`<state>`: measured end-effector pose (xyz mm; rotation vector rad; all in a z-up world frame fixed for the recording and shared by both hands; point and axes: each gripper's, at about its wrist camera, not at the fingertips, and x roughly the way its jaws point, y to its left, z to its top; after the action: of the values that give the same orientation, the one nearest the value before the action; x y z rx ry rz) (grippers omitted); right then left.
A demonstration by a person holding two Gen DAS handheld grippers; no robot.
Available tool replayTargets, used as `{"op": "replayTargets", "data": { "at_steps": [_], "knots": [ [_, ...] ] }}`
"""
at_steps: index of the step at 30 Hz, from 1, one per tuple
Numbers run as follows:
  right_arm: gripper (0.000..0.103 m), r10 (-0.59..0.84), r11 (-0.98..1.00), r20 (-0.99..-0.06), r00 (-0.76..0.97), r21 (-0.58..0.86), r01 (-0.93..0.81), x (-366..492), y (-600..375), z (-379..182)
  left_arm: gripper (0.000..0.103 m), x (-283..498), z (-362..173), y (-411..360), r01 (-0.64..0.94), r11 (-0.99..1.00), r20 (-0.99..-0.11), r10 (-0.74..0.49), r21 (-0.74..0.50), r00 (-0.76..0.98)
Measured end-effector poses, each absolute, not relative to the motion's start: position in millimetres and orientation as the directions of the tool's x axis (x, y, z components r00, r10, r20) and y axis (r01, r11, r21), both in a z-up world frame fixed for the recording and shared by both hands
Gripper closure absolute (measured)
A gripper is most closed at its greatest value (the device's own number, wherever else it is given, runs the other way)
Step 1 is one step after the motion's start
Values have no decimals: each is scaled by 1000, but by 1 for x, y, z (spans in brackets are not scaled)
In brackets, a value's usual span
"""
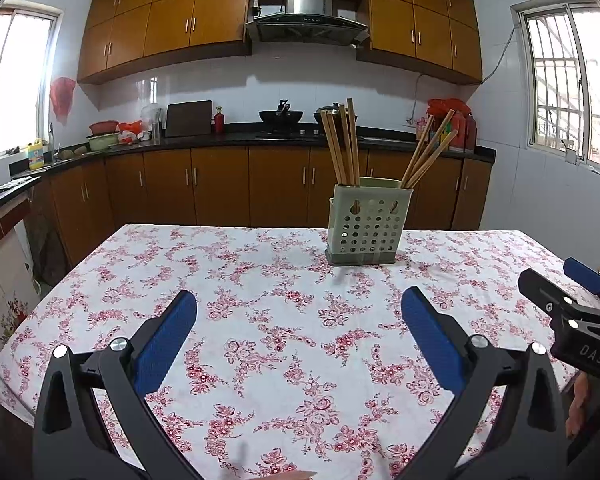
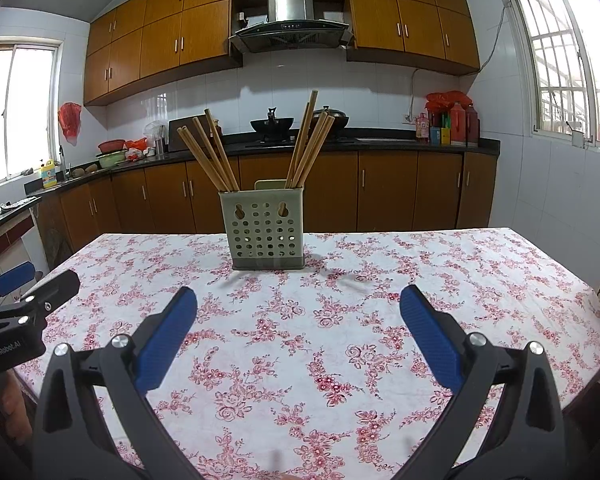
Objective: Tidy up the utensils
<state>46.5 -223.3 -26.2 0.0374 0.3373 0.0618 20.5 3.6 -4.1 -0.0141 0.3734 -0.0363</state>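
Wooden chopsticks (image 1: 342, 144) stand in two leaning bundles inside a pale green perforated holder (image 1: 366, 222), which sits toward the far side of the table (image 1: 260, 320), well ahead of the left hand-held gripper (image 1: 299, 312). Its blue pads are spread wide apart and hold nothing. The sticks look light, stiff and smooth, so a pinch across the upper shafts seems safest; the holder is likely light enough to tip. At the right edge, the right hand-held gripper (image 1: 562, 280) hovers above the cloth.

From the right wrist view, that gripper's jaws also gape empty, with the holder almost straight ahead, one bundle leaning to each side. A rose-print tablecloth covers the table; beyond it are brown kitchen cabinets (image 2: 260, 188), a dark counter and white tiles.
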Motion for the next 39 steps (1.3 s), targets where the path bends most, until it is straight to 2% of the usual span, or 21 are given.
{"op": "replayTargets", "data": {
  "at_steps": [39],
  "knots": [
    [4,68,997,-333,940,49,-55,47,-226,-26,2,22,-5,3,39,999,-368,-45,-23,929]
  ]
}}
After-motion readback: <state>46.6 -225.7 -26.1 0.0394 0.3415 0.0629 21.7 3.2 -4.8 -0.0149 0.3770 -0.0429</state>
